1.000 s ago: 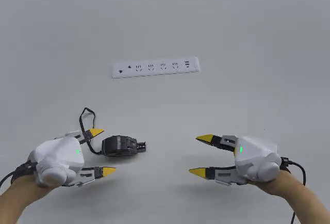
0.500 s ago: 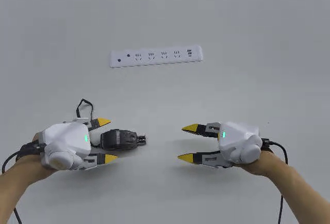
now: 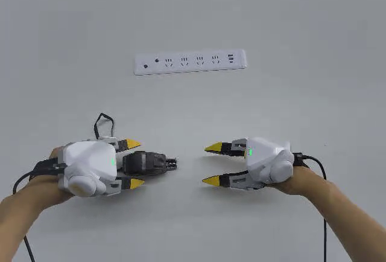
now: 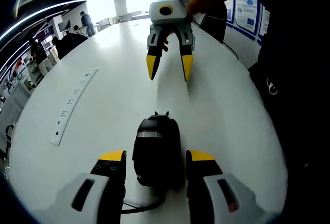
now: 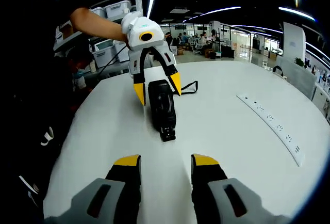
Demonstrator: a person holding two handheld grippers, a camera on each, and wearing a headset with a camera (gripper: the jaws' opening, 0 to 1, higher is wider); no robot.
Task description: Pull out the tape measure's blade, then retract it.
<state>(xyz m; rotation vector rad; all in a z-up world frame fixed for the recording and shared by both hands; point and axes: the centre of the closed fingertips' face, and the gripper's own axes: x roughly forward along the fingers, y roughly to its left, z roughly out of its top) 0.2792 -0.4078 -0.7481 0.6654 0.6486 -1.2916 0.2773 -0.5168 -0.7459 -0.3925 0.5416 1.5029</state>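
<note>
The black tape measure (image 3: 151, 163) lies on the white table (image 3: 289, 93) at the lower left of the head view, between the jaws of the left gripper (image 3: 134, 163) — they straddle it, spread, not visibly clamping. The right gripper (image 3: 212, 164), just right of centre, points toward it with jaws apart — holding nothing. A white power strip (image 3: 190, 61) lies at upper centre.

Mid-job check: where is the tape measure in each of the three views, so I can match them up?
Head view: the tape measure is lower left, between the jaws of the left hand-held gripper.
Left gripper view: bottom centre, between that view's own jaws.
Right gripper view: near centre, ahead of that view's own jaws.
Shared landmark: the white power strip.
</note>
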